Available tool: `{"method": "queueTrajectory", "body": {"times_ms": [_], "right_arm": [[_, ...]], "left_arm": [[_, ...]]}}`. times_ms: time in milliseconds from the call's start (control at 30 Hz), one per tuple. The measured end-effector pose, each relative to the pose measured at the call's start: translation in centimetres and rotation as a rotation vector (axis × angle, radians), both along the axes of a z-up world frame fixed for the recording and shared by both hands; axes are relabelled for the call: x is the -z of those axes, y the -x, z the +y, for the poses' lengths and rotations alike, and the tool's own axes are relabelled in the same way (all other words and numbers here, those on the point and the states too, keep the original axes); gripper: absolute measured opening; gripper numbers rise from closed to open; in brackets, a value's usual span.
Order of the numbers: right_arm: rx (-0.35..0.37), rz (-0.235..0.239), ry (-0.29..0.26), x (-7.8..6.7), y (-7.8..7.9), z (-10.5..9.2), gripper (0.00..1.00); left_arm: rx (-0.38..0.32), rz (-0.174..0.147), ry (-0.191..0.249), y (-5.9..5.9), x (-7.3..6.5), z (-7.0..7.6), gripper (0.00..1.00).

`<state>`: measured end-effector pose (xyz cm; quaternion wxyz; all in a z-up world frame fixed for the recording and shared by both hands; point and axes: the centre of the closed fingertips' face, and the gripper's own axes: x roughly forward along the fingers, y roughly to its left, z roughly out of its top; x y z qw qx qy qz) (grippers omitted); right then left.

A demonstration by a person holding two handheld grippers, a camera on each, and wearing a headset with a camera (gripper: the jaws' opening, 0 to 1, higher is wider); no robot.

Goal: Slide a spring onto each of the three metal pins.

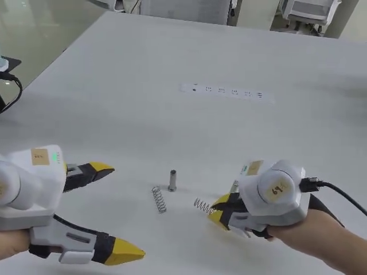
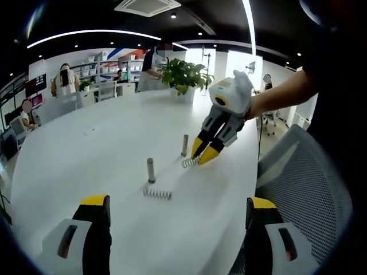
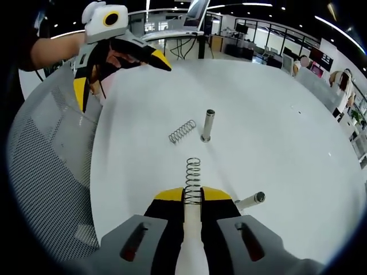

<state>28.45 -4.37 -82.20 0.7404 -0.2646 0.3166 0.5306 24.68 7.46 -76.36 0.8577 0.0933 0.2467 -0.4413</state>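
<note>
Right claw [image 1: 221, 210] is pinched tight on one end of the held spring [image 3: 193, 171], a thin wire coil whose free end juts forward over the table [image 1: 172, 114] (smooth, white, matte). Spread wide, the left claw [image 1: 123, 210] has black jaws with yellow tips and grips nothing. Two short metal cylinders stand on end: the middle pin [image 1: 172, 180] between the claws, and the near pin [image 1: 234, 186] just beside the right claw. One loose spring [image 1: 159, 199] lies flat near the middle pin.
</note>
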Motion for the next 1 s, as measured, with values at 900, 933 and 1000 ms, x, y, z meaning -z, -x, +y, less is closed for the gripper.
{"method": "queueTrajectory", "body": {"times_ms": [900, 933, 1000], "right_arm": [[-0.144, -0.071, 0.054, -2.6, 0.8, -3.5, 0.07], [-0.152, -0.074, 0.055, -2.8, 0.8, -3.6, 0.07], [-0.165, -0.077, 0.057, -2.9, 1.0, -3.7, 0.07]], "left_arm": [[0.075, -0.002, 0.017, 0.7, -0.4, -3.0, 0.86], [0.085, -0.002, 0.016, 0.7, -0.4, -3.2, 0.86], [0.097, -0.002, 0.018, 0.7, -0.4, -3.6, 0.84]]}}
